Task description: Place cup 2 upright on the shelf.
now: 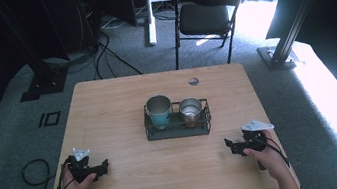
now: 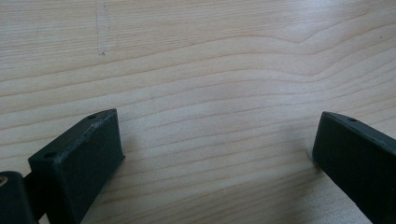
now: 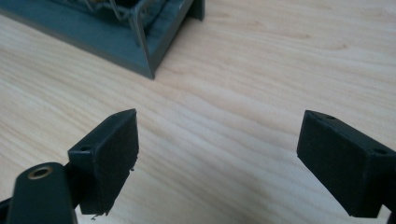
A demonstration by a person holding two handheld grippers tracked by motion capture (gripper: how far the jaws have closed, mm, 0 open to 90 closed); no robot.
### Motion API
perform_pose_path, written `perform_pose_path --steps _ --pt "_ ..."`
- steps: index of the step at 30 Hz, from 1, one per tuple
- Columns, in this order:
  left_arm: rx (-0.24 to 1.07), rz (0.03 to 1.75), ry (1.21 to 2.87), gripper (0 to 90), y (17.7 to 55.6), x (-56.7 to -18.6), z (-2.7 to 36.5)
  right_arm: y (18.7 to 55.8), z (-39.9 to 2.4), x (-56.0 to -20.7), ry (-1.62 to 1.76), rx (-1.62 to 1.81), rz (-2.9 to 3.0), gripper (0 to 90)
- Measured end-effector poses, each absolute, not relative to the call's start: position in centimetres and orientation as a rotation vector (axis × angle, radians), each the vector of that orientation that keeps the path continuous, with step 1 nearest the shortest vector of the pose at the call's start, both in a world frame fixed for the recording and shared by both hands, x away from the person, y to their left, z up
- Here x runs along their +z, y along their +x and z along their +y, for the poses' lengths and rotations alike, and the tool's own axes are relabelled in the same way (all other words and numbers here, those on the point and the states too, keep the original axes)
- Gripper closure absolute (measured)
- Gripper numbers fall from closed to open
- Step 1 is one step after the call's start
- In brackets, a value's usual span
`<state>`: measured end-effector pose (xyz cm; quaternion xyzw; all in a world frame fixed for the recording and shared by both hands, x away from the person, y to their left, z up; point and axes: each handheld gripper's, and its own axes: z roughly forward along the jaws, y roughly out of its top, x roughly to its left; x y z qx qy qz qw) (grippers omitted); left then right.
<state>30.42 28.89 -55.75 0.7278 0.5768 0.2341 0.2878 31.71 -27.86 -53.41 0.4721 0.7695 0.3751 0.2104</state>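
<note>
On the wooden table [image 1: 118, 112], a dark wire tray [image 1: 178, 129] sits at the middle, holding a teal tumbler [image 1: 159, 111] on its left and a smaller copper-toned cup [image 1: 190, 110] on its right, both upright. The insides of the cups are hard to make out from the high view. The left gripper [image 1: 98, 169] rests near the table's near-left edge, well apart from the tray, its jaws spread wide over bare wood [image 2: 210, 93]. The right gripper [image 1: 231, 146] lies at the near right, jaws likewise spread with nothing between them. In its own view only a corner of the tray [image 3: 140, 42] appears, cut off at the top edge; the cups there are too cropped to tell.
</note>
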Motion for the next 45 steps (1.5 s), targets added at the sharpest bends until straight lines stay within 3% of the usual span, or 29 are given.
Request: perform_pose_path --steps 45 --pt "0.625 1.540 1.943 2.2 30.4 -55.8 28.9 29.1 -30.2 -55.9 1.478 0.889 2.057 11.8"
